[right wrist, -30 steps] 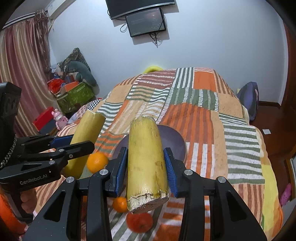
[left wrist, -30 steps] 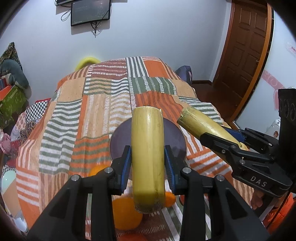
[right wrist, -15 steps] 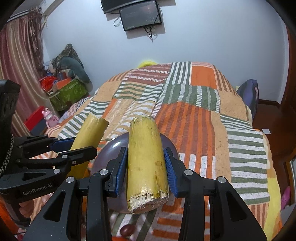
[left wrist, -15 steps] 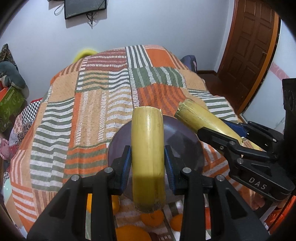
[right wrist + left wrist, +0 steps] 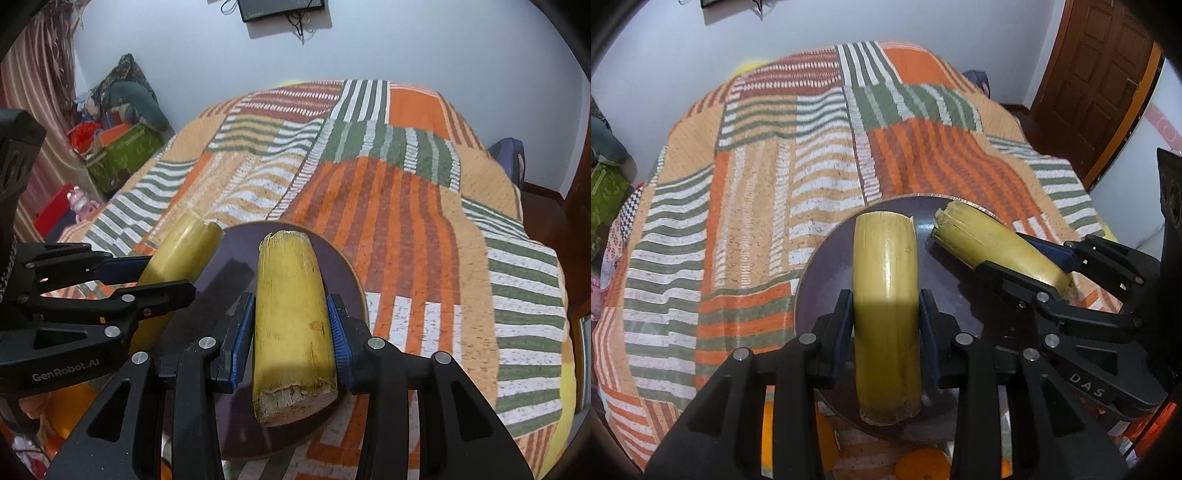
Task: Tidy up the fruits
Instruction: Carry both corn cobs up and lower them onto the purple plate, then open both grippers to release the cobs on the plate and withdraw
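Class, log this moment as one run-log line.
left gripper: shut on yellow stalk piece | right gripper: shut on second piece | both above dark plate

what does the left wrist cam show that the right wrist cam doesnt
Only the left wrist view: the brown wooden door and oranges on the bed below the plate.

Only the right wrist view: the green box, the pink toy, a curtain and the wall screen.

Both: the striped blanket, the dark plate, and each gripper, left and right, shut on a yellow cane piece: left piece, right piece.
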`<state>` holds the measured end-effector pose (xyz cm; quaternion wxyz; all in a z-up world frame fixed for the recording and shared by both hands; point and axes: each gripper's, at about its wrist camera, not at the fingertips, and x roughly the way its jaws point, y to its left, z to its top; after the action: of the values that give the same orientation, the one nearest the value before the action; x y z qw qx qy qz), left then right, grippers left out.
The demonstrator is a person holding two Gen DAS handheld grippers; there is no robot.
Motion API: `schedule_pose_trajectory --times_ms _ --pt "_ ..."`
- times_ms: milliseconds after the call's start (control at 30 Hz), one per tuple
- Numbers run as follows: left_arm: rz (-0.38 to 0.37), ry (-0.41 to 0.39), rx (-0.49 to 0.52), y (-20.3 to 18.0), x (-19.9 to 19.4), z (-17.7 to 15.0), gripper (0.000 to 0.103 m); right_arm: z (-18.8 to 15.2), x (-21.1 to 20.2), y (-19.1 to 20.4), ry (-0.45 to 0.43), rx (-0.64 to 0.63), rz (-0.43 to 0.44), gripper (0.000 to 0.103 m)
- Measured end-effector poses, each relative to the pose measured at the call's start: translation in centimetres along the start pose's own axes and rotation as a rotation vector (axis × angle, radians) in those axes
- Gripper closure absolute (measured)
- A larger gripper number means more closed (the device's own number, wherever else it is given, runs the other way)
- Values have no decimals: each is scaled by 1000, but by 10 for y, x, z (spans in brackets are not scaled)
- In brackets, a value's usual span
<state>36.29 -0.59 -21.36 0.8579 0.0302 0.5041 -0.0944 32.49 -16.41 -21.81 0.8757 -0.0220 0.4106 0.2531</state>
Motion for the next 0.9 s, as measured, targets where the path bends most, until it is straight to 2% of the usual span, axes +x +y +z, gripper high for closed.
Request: schedule_pose_trajectory --times_ms 233,500,667,800,900 --pt "-23 76 -13 8 23 0 68 0 12 5 20 -23 3 67" --pt "-44 126 -19 10 32 2 68 1 22 4 49 -19 14 67" --pt "-28 112 -1 6 31 4 68 1 24 5 55 -19 13 67" --pt "-28 121 -28 12 33 3 57 1 24 5 67 -19 17 66" --pt "-21 94 -42 16 24 2 49 1 18 6 56 -21 16 66"
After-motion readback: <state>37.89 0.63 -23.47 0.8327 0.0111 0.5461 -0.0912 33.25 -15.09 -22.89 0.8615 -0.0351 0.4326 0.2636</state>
